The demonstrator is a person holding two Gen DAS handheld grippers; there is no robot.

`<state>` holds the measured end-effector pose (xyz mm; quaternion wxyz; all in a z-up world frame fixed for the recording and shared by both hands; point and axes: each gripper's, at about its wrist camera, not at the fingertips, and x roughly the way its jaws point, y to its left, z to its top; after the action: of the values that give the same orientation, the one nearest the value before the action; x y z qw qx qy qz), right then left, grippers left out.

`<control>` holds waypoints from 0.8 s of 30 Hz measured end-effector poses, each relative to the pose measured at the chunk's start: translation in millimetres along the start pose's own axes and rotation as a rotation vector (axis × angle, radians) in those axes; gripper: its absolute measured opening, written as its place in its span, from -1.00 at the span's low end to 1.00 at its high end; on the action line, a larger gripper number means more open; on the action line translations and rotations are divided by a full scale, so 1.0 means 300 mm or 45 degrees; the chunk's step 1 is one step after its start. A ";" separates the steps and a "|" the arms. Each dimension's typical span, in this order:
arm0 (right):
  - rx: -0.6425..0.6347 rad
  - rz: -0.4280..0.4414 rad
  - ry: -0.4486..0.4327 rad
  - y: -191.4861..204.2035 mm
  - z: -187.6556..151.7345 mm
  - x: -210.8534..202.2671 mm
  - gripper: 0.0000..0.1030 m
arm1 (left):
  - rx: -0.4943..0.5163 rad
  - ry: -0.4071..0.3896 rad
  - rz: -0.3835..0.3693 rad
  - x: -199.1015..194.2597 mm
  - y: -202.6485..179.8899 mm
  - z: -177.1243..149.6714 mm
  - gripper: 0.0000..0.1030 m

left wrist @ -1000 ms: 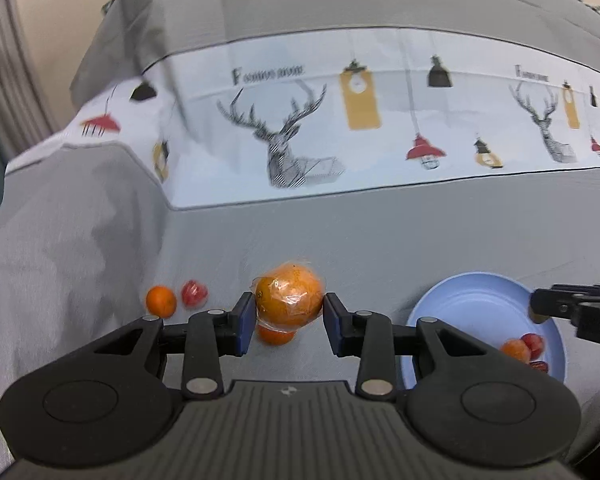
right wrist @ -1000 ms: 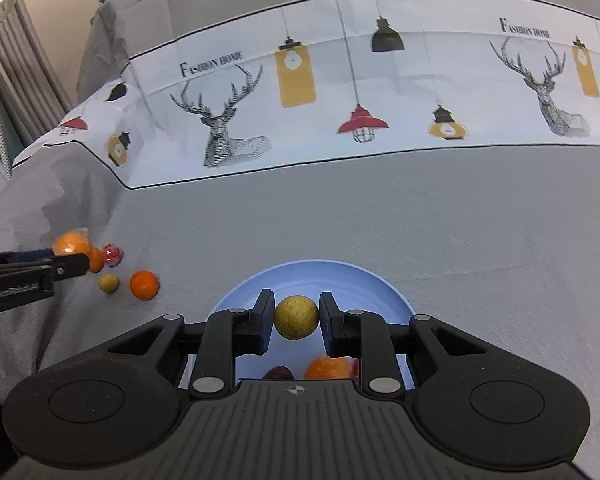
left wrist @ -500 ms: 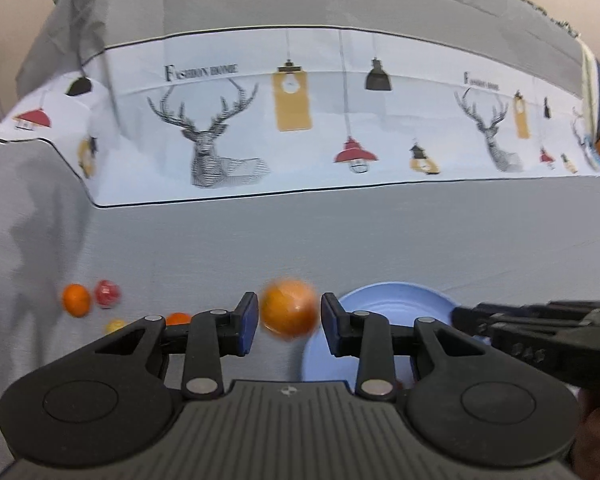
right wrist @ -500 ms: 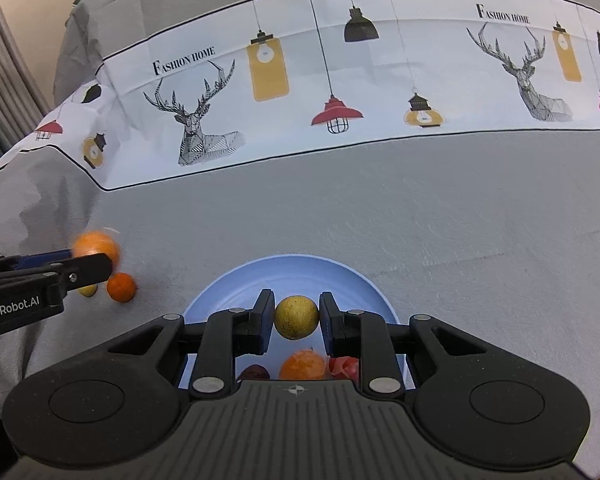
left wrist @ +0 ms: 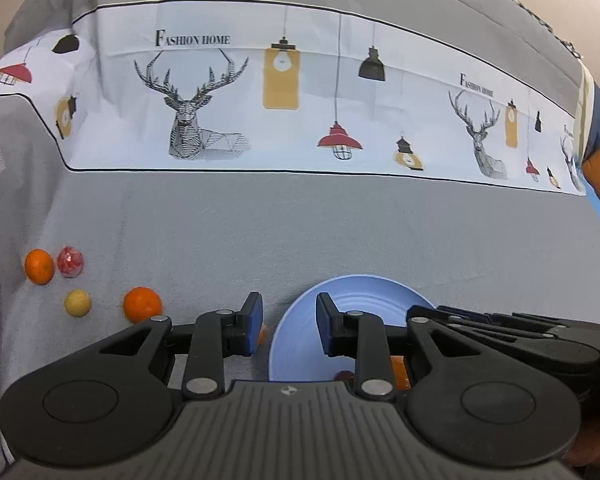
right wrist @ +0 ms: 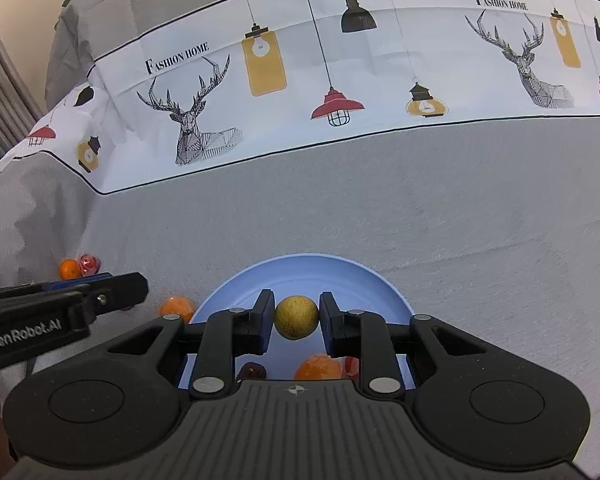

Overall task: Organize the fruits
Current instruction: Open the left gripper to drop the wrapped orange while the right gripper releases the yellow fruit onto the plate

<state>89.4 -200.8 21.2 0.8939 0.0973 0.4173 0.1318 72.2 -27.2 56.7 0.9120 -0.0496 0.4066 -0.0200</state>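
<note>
Plate fruit mostly hidden behind empty left claw.

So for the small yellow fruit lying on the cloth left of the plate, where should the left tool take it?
The small yellow fruit is round, so grip across its widest middle, coming from above. The orange beside it stands apart, leaving room for the open left tool.

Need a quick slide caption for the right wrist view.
Right tool holds a yellow fruit over the blue plate, above other fruit.
</note>
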 end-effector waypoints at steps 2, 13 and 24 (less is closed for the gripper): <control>0.002 -0.018 0.007 0.002 0.003 0.004 -0.42 | -0.014 -0.008 -0.003 -0.006 0.009 0.006 -0.36; 0.037 -0.046 -0.011 -0.043 0.011 -0.018 0.07 | 0.008 -0.039 0.002 0.016 -0.013 0.009 -0.35; -0.001 -0.056 0.005 -0.018 -0.003 0.001 0.11 | 0.005 -0.096 -0.068 -0.008 -0.010 0.010 -0.35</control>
<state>89.7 -205.8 19.0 0.8958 0.0876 0.4211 0.1123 72.8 -29.8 60.9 0.9260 -0.0593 0.3703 -0.0432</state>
